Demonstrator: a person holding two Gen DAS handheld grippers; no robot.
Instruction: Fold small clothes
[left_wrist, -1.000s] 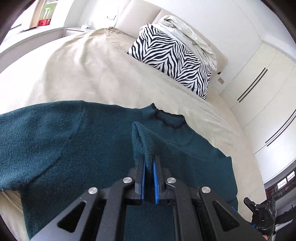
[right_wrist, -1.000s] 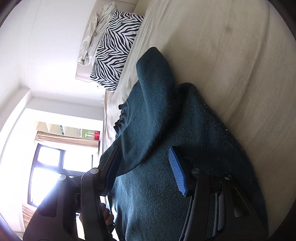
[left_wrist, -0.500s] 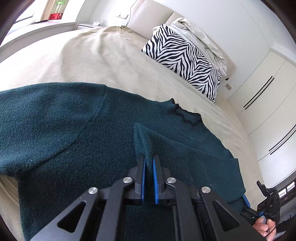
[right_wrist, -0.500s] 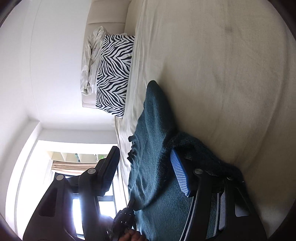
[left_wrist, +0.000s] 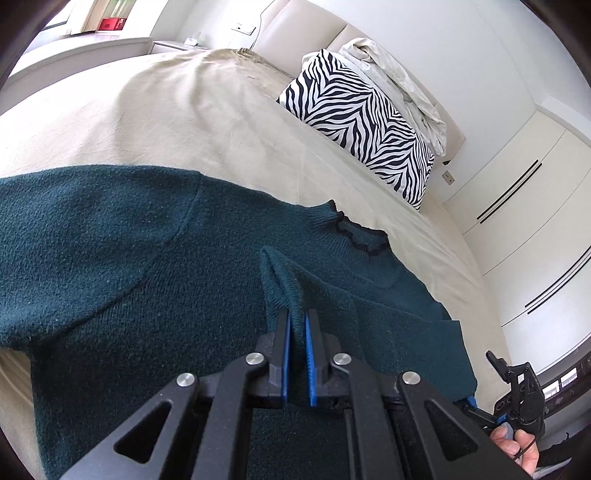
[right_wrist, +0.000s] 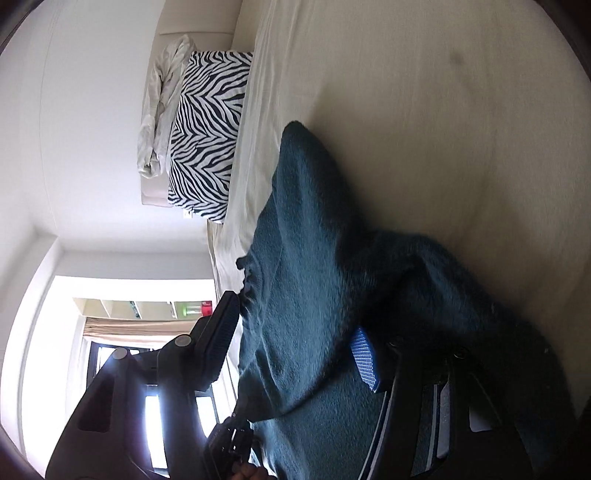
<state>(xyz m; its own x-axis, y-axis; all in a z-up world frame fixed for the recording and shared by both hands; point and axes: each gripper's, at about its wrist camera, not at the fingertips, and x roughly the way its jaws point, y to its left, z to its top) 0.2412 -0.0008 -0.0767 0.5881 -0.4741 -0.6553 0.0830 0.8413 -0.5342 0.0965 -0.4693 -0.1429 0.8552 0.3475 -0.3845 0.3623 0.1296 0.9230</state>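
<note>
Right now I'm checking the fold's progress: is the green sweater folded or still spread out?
Partly folded. The sweater lies mostly spread on the bed, with one edge lifted over its body, pinched in the left tongs.

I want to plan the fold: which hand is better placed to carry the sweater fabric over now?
Left. The left gripper is shut on a pinched ridge of the teal sweater; the right gripper has open fingers, gripping nothing.

Left tool (left_wrist: 297, 334): black angular linkage arms with triangular cut-outs, silver round screws at the pivots, and two narrow fingers faced with ribbed blue pads. Right tool (right_wrist: 295, 343) has the same black frame and blue pad.
</note>
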